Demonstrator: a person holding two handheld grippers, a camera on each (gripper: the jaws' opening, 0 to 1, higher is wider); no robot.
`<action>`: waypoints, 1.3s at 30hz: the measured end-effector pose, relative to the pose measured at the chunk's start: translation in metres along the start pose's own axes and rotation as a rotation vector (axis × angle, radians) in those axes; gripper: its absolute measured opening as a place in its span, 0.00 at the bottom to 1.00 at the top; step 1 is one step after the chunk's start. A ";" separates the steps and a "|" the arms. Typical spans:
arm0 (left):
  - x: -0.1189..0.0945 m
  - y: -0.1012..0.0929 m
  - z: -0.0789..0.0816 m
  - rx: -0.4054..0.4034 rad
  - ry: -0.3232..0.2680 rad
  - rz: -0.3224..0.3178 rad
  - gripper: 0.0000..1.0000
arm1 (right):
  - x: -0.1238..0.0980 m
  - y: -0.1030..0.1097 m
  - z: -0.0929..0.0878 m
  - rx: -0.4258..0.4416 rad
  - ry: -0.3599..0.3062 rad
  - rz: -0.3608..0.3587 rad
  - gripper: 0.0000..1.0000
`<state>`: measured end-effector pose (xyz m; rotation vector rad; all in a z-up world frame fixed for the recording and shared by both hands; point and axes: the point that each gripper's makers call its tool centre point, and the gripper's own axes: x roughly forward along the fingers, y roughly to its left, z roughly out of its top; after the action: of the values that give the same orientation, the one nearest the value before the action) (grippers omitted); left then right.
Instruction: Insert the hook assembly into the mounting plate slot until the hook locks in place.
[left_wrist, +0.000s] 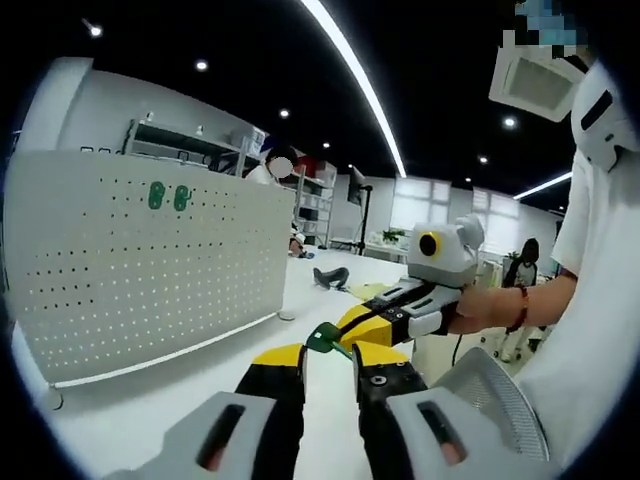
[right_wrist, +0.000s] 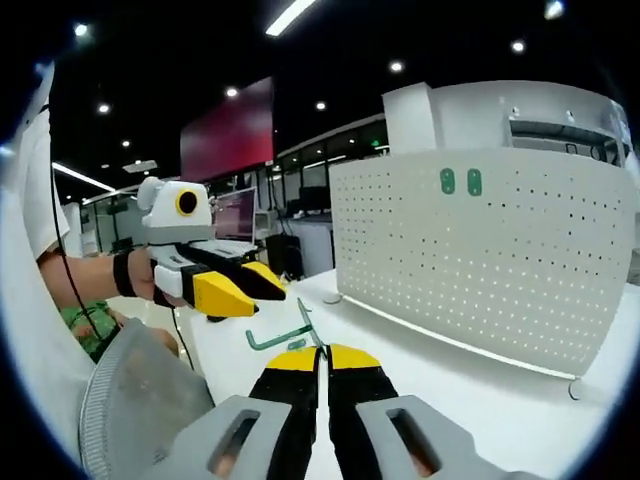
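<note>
In the left gripper view, the left gripper (left_wrist: 328, 362) rises from the bottom with its 2 black, yellow-tipped jaws parted, a clear gap between them. Just above that gap sits the green metal wire hook (left_wrist: 322, 339), pinched at the tips of the right gripper (left_wrist: 345, 331), which reaches in from the right, held by a person's hand (left_wrist: 478, 306) with a band at the wrist. The hook does not seem to touch the left gripper's jaws, though the spot is too small to be sure.

To the left stands the white perforated metal pegboard panel (left_wrist: 140, 260), upright on the white table (left_wrist: 150, 415). 2 small green oval tabs (left_wrist: 167, 196) sit side by side high on its face. The hook is well apart from the panel.

In the right gripper view, the right gripper (right_wrist: 321, 358) has its jaws pressed together on the hook (right_wrist: 283, 335), whose long arm runs out to the left and whose short bent end stands up just above the yellow tips. The left gripper (right_wrist: 262, 287) enters from the left, near the hook and above it, apart from it. The pegboard panel (right_wrist: 490, 255) stands to the right on the table (right_wrist: 480, 400), with the 2 green tabs (right_wrist: 460, 181) near its top.
</note>
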<state>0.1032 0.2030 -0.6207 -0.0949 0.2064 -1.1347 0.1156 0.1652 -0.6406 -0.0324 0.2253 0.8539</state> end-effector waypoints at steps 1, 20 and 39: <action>0.000 -0.001 -0.001 -0.004 -0.001 0.000 0.20 | 0.000 0.000 0.001 0.003 -0.005 -0.006 0.00; 0.006 -0.006 0.004 -0.214 -0.123 0.062 0.11 | 0.004 0.010 0.024 0.037 -0.135 -0.088 0.00; 0.003 0.010 0.003 -0.238 -0.114 0.109 0.07 | 0.019 0.014 0.037 -0.024 -0.192 -0.101 0.00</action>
<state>0.1140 0.2050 -0.6204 -0.3550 0.2420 -0.9898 0.1238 0.1930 -0.6080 0.0161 0.0332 0.7541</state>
